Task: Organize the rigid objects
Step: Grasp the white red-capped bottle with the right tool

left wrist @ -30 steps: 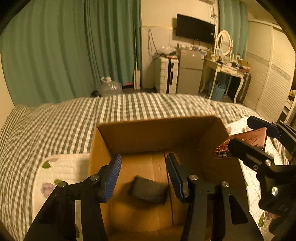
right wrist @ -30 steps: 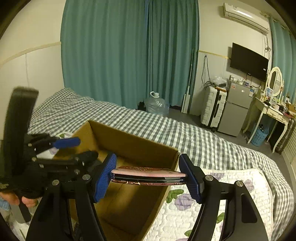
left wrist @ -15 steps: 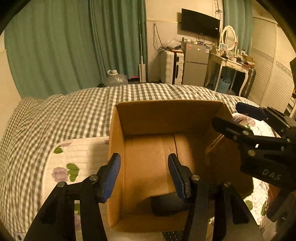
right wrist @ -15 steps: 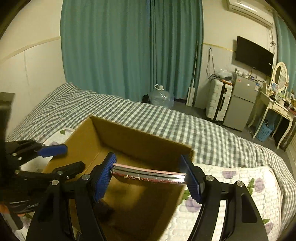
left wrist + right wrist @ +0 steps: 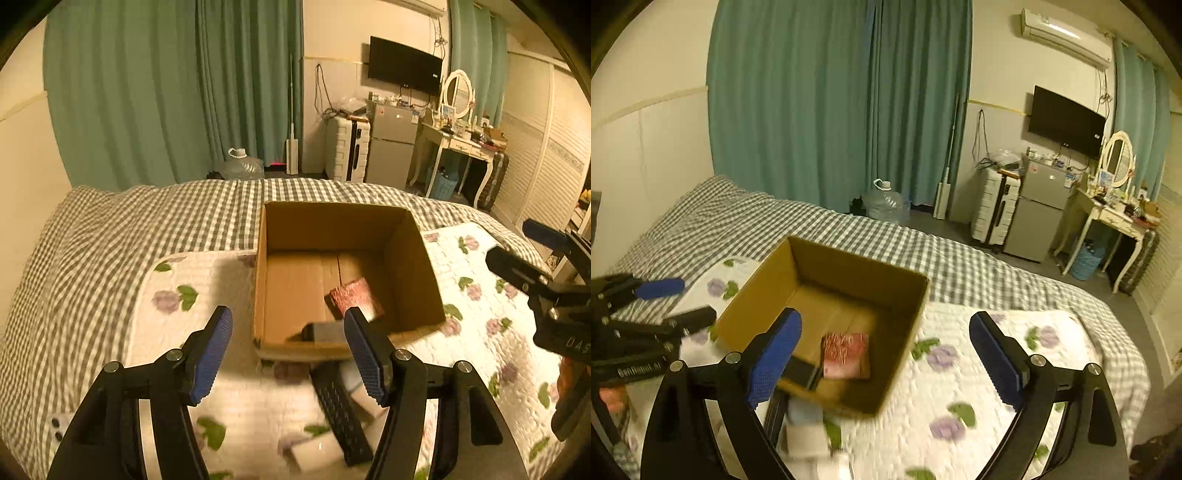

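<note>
Pink patterned flat case (image 5: 845,354) lying inside cardboard box (image 5: 905,332), beside dark block (image 5: 802,372).

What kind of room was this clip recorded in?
Most likely a bedroom at home. The cardboard box sits on a bed with a checked cover, teal curtains hang behind, and a vanity table with an oval mirror stands beside a small fridge.

An open brown cardboard box (image 5: 413,258) sits on the bed. Inside it, a flat pink-red case (image 5: 355,299) lies on the bottom, touching a dark block (image 5: 325,331) near the front wall. A black keyboard (image 5: 341,410) and small white boxes (image 5: 317,448) lie on the bed just in front of it.
</note>
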Demonstrator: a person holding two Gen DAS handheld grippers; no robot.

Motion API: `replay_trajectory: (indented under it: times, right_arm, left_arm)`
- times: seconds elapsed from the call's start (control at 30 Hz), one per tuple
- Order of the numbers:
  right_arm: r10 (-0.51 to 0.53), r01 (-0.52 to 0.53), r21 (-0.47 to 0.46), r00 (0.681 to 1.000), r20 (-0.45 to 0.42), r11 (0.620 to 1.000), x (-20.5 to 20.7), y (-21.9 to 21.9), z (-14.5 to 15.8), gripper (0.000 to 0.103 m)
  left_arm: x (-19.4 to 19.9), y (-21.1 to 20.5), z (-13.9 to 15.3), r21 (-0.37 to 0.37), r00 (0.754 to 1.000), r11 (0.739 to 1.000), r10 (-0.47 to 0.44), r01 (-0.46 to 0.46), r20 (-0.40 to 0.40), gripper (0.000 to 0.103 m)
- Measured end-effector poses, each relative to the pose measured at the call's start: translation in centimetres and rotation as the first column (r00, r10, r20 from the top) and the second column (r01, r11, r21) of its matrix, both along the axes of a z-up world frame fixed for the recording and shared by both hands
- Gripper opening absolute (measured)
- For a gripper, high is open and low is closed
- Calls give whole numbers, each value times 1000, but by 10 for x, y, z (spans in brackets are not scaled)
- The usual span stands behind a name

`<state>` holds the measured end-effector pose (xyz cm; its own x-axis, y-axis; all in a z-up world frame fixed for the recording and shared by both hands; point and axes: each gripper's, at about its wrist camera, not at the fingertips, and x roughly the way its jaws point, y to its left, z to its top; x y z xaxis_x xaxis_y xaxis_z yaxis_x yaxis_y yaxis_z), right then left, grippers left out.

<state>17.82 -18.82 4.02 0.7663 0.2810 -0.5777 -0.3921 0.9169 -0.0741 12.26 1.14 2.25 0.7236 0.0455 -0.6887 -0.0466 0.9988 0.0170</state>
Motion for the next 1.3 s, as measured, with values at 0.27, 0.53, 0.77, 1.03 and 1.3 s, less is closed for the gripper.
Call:
replay_trajectory:
  times: [0.27, 0.53, 0.77, 1.03, 1.3]
  right_arm:
    - [2, -4, -35, 998, -67, 999, -73, 6, -19, 93]
    - [21, -31, -44, 975, -220, 999, -99, 20, -92, 101]
    - [13, -46, -82, 930, -366, 996, -92, 30, -163, 101]
    - [26, -62, -68, 895, -446, 996, -78, 29, -199, 101]
    - [107, -128, -9, 867, -487, 992, -76, 32, -210, 76]
  left_arm:
    - [-63, 2, -15, 2, 1000, 1000, 13, -13, -15, 66]
    - [-90, 10, -77, 16, 995, 999, 41, -39, -92, 66]
    - [-86, 11, -111, 15, 988, 1000, 30, -28, -153, 66]
    - [-79, 13, -131, 9, 979, 1000, 30, -29, -202, 66]
    - [-74, 3, -130, 12, 976, 1000, 25, -22, -215, 66]
